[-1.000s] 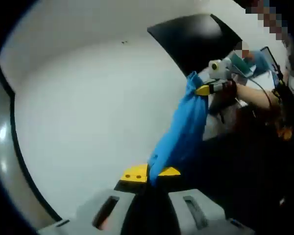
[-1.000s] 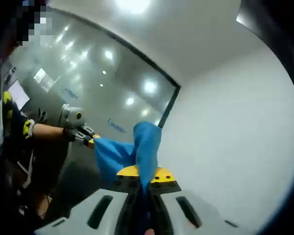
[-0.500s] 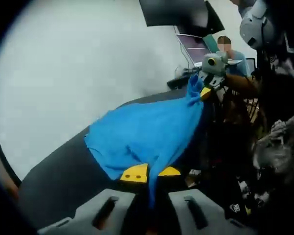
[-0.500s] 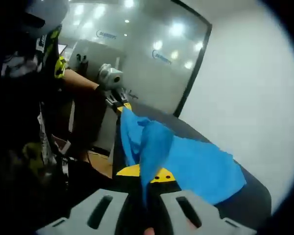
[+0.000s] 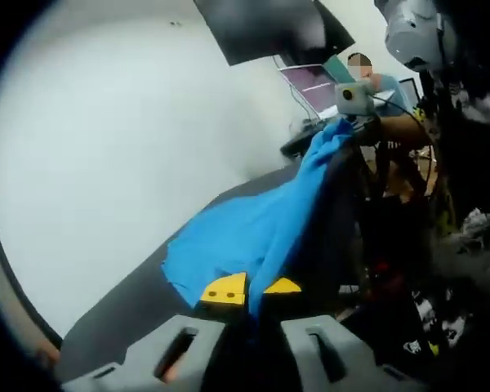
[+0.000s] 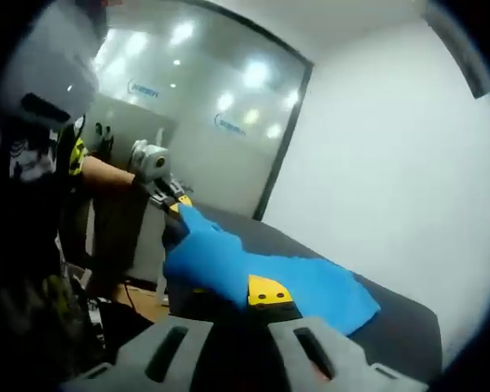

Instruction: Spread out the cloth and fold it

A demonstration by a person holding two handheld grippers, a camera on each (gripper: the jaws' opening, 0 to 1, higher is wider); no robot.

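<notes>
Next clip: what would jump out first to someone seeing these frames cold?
The bright blue cloth, stretched between the two hand-held grippers and draping onto a dark table. In the left gripper view the left hand-held gripper pinches one end while the right hand-held gripper holds the other end up near the top right. Behind the table stands a plain white wall, and the right gripper view adds a glass partition with ceiling lights reflected in it.

- Bright blue cloth (image 6: 229,265): near corner hidden behind right gripper's yellow-tipped jaws, bottom centre.
- Dark grey tabletop (image 5: 139,298): lower left cut by the frame edge.
- Far gripper (image 5: 355,122), upper right: blurred, jaws unreadable.
</notes>
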